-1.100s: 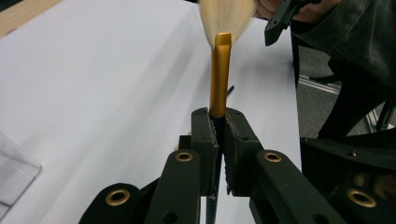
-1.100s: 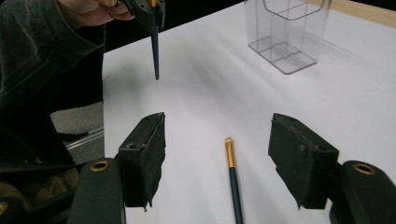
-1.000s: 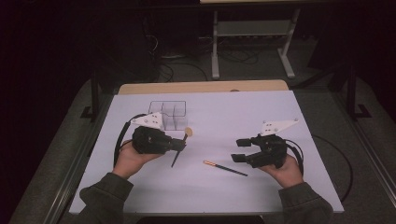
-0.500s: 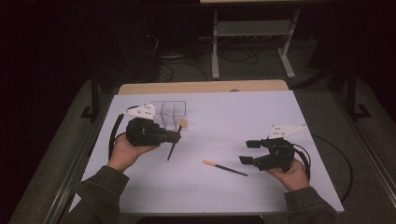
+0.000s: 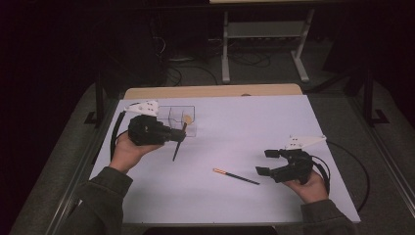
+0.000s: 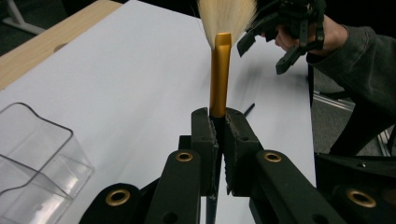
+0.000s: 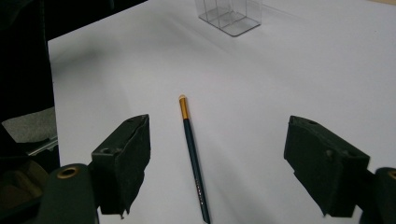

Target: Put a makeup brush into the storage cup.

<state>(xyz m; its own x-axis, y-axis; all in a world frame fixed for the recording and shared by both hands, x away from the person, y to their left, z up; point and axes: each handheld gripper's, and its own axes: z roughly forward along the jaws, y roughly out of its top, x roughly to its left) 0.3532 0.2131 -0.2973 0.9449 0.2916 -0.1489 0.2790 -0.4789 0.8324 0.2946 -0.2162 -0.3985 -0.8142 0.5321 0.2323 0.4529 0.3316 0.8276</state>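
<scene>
Makeup brush [image 6: 219, 70]: your left gripper [image 5: 180, 135] has it pinched at the black handle just below the gold ferrule; in the high view the pale bristle head sits over the clear compartment organiser [image 5: 171, 113], and the handle slants down toward you, its tip above the white table cover [image 5: 244, 122].

Brush axis: nearly in line with the left gripper's jaws in the left gripper view, bristles leading, so the head enters first if you tip it into a compartment; which compartment lies beneath it, you cannot tell.

Organiser: just beyond and beside the left gripper, at the far left of the cover; its nearest wall shows at the lower left of the left gripper view.

Liner pencil [image 7: 192, 154]: lies flat on the cover, well apart from the organiser, gold-capped end pointing away from your right gripper [image 7: 217, 172].

Pencil axis: runs between the wide-open, empty jaws of the right gripper, roughly along their reach, so a straight closing would meet it across its width.

Nearer hand: the right hand [image 5: 308, 183] is nearest the pencil, just beside its dark end; the left hand [image 5: 125, 152] is nearest the organiser.
</scene>
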